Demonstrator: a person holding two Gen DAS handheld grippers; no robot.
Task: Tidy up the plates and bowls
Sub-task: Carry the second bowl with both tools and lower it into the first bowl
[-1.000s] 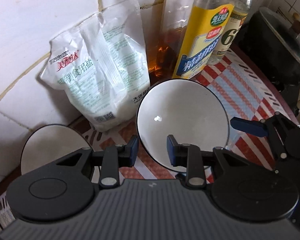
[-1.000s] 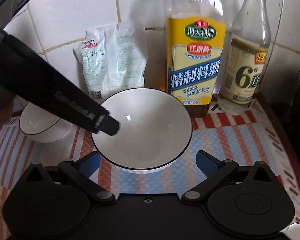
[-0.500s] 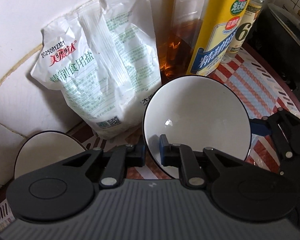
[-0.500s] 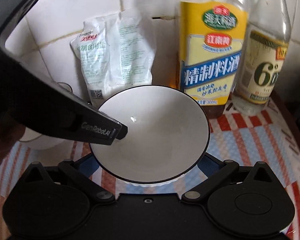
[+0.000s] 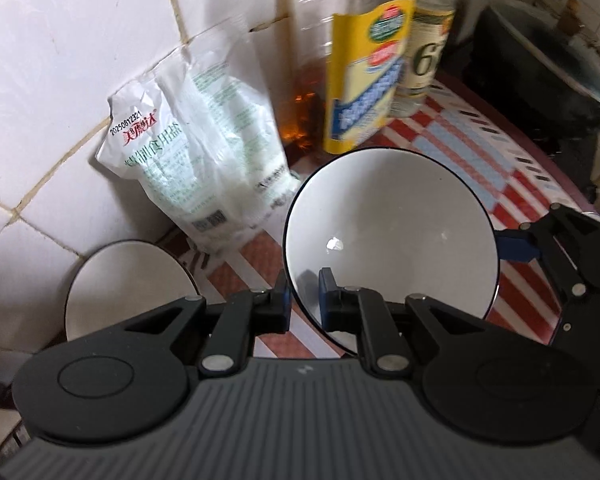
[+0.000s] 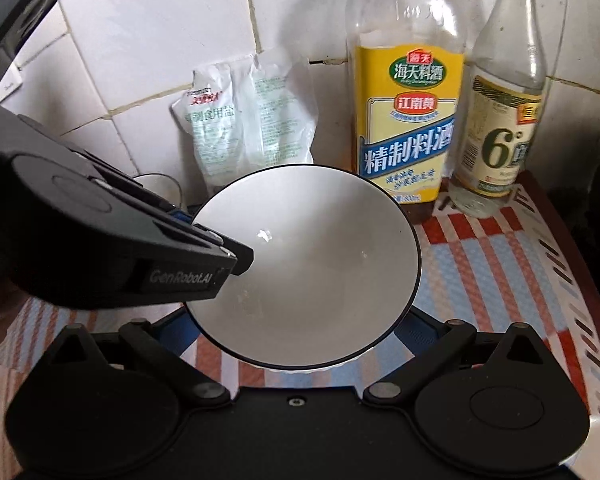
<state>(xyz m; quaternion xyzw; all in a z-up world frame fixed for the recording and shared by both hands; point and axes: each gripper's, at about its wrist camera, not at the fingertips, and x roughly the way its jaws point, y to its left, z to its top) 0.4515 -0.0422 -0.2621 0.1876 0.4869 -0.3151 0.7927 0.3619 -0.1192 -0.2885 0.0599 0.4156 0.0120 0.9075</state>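
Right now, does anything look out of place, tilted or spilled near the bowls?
Nothing is spilled. The large bowl is tilted, its rim clamped by the left gripper and its sides flanked by the right gripper. The salt bag leans crumpled against the wall.

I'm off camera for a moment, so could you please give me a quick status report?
Left gripper shut on the bowl rim. Right gripper cradles the bowl's sides. Bottles and salt bag close behind.

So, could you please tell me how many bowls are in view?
2: one bowl clamped by the left gripper, and a second bowl by the tiled wall below the salt bag. Others may be hidden.
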